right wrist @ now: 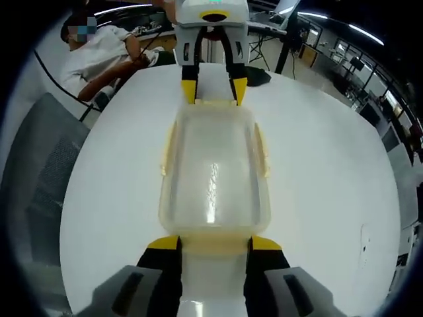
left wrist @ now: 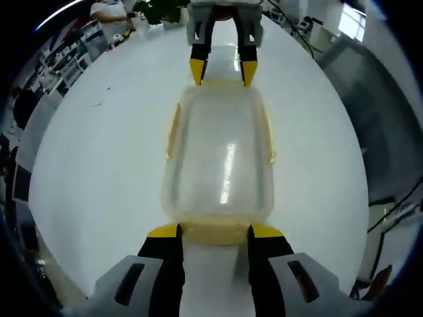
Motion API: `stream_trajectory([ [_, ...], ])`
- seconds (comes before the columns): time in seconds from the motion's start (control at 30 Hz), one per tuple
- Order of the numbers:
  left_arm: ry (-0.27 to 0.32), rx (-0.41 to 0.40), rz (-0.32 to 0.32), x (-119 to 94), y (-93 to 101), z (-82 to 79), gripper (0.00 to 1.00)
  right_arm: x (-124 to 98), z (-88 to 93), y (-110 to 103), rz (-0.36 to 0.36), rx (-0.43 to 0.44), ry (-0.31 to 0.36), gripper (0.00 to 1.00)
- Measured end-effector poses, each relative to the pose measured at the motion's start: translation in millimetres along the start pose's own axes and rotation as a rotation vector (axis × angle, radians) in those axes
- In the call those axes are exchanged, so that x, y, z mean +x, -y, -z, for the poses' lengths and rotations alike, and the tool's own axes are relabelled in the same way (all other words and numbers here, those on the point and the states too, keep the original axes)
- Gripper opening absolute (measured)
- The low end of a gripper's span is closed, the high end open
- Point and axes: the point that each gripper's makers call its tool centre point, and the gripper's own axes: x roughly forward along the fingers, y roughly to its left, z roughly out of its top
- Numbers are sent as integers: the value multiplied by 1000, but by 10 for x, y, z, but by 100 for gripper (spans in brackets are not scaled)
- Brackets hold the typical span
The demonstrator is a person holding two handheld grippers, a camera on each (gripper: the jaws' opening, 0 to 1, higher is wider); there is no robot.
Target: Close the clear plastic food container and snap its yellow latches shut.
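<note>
Left gripper [left wrist: 213, 230] and right gripper [right wrist: 213, 243], both parted, straddle the container's [left wrist: 219, 158] end latches.

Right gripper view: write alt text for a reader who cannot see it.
A clear container with its lid on lies on a white table, a gripper at each short end. The right gripper straddles the near yellow latch; the left gripper faces it at the far end.

Each gripper has two black jaws ending in yellow tips, rising from a pale grey housing with dark slots. The left gripper [left wrist: 214, 231] and the right gripper [right wrist: 215, 243] look alike. Seen at twelve o'clock from across the table, each shows a white-grey body above its black, yellow-tipped jaws.
</note>
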Motion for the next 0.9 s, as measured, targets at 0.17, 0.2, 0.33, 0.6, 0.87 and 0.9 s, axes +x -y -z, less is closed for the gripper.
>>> stream_trajectory([
  [0.17, -17, 15, 0, -82, 61, -54, 35, -94, -24, -44, 2, -12, 3, 33],
  [0.2, -15, 15, -7, -106, 53, -71, 35, -122, -30, -38, 9, -14, 4, 33],
  [0.33, -16, 14, -18, -147, 40, -142, 34, -234, -36, -35, 28, -25, 5, 33],
  [0.6, -4, 15, -34, -205, 74, -360, 34, -423, 77, -48, 42, -35, 2, 33],
  [0.87, -5, 25, -54, -263, 63, -547, 35, -613, 147, -53, 64, -40, 15, 33],
  [0.9, -7, 29, -56, -267, 64, -571, 35, -633, 159, -55, 65, -39, 17, 33],
])
